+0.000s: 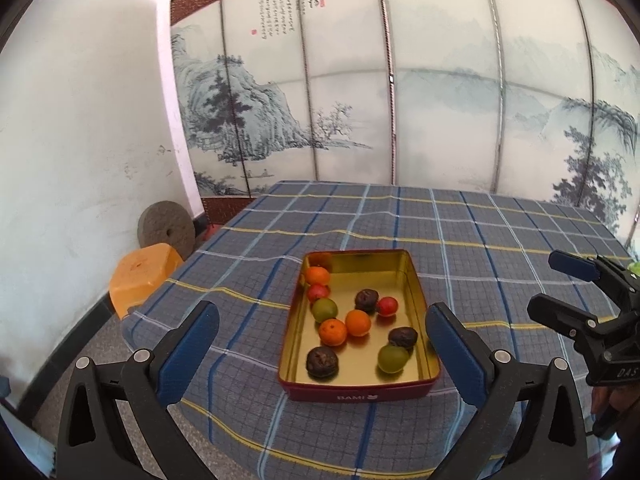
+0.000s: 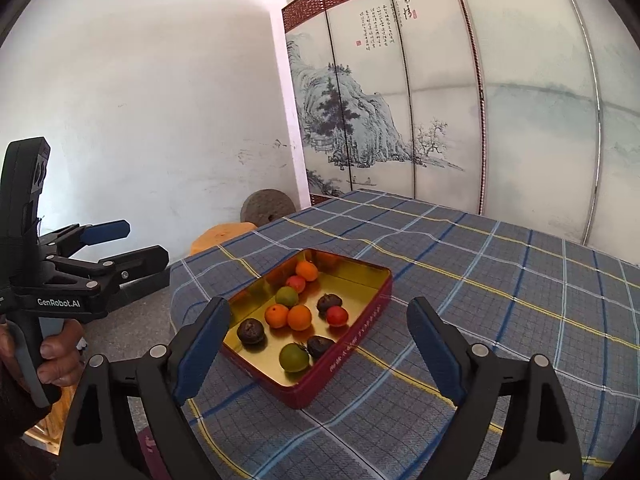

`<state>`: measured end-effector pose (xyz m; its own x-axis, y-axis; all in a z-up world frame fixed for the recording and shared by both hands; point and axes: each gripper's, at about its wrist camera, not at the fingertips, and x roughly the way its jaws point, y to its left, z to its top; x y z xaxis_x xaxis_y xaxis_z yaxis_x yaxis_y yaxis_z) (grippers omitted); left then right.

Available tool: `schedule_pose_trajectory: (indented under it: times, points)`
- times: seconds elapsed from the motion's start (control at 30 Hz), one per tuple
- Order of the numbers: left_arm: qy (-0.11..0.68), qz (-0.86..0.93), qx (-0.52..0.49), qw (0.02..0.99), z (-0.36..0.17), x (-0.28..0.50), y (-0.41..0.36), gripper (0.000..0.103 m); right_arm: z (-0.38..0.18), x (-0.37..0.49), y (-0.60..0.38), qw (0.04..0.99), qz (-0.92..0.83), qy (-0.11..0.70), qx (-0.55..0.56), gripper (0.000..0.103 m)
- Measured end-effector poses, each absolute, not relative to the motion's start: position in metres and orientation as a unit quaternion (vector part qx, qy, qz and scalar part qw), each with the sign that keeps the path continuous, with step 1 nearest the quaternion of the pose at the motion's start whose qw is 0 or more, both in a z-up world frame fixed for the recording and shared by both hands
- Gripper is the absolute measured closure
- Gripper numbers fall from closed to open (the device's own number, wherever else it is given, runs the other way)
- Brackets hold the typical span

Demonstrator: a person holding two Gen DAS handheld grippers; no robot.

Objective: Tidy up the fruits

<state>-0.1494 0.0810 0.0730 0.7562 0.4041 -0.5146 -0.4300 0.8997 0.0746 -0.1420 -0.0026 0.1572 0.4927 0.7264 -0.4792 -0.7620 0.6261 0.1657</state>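
Note:
A red tin box [image 1: 360, 394] with a gold inside sits near the front left corner of the checked tablecloth [image 1: 460, 240]. It holds several small fruits: oranges [image 1: 358, 322], red ones [image 1: 387, 306], green ones [image 1: 393, 358] and dark wrinkled ones [image 1: 322, 361]. My left gripper [image 1: 322, 344] is open and empty, above and in front of the box. My right gripper [image 2: 320, 340] is open and empty, to the right of the box [image 2: 344, 360]; it also shows in the left wrist view [image 1: 556, 284]. The left gripper appears at the left of the right wrist view [image 2: 136, 240].
An orange plastic stool [image 1: 140, 276] and a round stone wheel [image 1: 166, 230] stand on the floor left of the table. A painted folding screen [image 1: 400, 100] stands behind the table. A white wall [image 1: 80, 140] is on the left.

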Motion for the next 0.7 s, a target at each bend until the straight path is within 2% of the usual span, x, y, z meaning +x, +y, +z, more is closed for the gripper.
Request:
schedule_pose_trajectory:
  times: [0.4,0.7]
  points:
    - [0.289,0.195,-0.019,0.937,0.074,-0.107,0.062,0.0,0.114,-0.075,-0.086,0.888,0.34,0.305,-0.051,0.008]
    - [0.324,0.197,0.002,0.925,0.068,-0.068,0.041,0.0,0.048,0.025,-0.189,0.887,0.184,0.41,-0.107,0.008]
